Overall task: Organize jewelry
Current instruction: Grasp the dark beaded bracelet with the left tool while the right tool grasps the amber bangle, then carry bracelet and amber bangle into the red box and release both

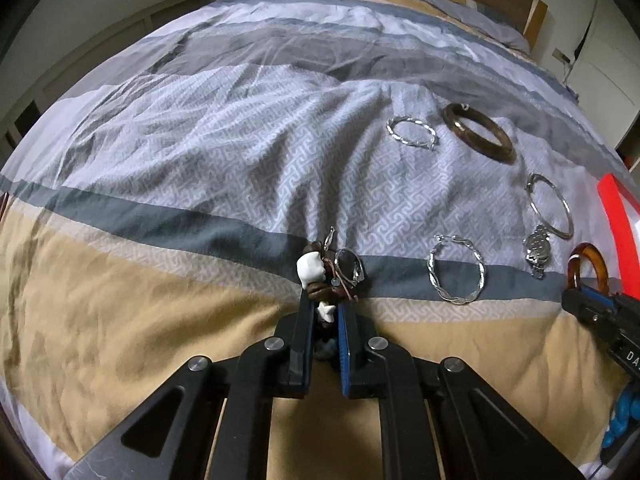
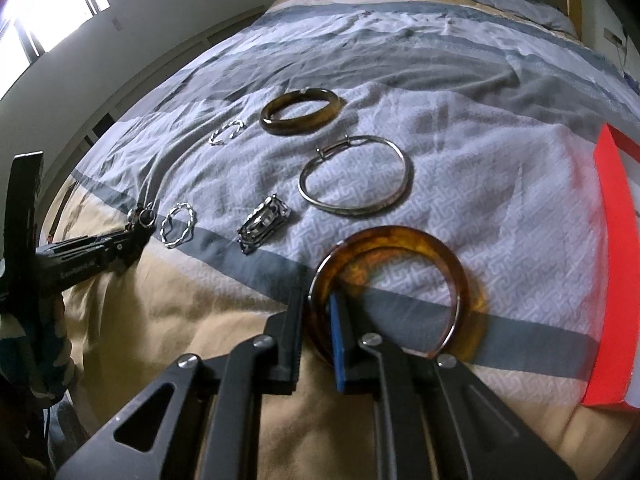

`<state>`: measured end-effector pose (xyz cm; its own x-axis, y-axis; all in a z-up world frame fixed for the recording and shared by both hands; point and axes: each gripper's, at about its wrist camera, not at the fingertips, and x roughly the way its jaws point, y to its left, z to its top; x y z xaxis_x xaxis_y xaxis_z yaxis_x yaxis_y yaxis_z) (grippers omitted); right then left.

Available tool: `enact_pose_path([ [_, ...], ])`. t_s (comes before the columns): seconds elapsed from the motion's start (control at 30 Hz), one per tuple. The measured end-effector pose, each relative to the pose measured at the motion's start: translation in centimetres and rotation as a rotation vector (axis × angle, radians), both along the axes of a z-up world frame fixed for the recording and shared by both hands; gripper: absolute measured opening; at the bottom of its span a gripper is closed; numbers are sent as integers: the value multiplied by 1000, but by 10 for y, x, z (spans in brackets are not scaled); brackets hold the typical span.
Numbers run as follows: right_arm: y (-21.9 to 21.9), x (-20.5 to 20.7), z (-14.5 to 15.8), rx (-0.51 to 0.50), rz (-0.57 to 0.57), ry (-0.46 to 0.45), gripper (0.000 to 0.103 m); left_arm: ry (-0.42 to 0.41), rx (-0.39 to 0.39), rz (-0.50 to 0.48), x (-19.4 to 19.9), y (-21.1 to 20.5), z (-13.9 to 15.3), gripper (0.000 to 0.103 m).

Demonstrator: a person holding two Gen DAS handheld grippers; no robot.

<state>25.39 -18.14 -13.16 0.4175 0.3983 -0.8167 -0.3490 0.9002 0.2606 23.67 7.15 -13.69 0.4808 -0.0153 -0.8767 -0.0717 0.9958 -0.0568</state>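
The bed (image 1: 200,160) has a striped cover, and jewelry lies spread on it. The left tongs (image 1: 325,300), in the lower middle of the left wrist view, are clamped on a small bunch of charms (image 1: 320,276) with brown, white and silver bits. The right tongs (image 2: 318,300), in the lower middle of the right wrist view, are clamped on the rim of an amber ring bangle (image 2: 400,240), which has a thin silver hoop on it. Its far side seems to rest on the cover.

Other pieces lie loose on the bed. In the right wrist view, a big thin silver bangle (image 2: 356,176) sits in the middle, with a dark brown bangle (image 2: 302,110) above it. A watch (image 2: 262,220) lies left of the middle. 2 twisted silver hoops (image 2: 178,226) lie further left, one up, one down. A red box (image 2: 612,240) sits at the right edge.

I think this is the picking-up step: both tongs have a piece and nothing is put away yet. Next, each piece likely needs to be lifted slowly and carried to its place, maybe the red box. The bunch of charms could slip, so the grip must stay tight.
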Motion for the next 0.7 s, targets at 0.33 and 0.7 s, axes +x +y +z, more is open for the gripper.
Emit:
enact_pose_path([
  [0.33,-13,-13,14,109,-38,-31,10,-39,-17,18,-20,5,25,10],
  [0.7,-21,-61,54,225,-73,-76,8,-119,-6,12,-53,7,76,9],
])
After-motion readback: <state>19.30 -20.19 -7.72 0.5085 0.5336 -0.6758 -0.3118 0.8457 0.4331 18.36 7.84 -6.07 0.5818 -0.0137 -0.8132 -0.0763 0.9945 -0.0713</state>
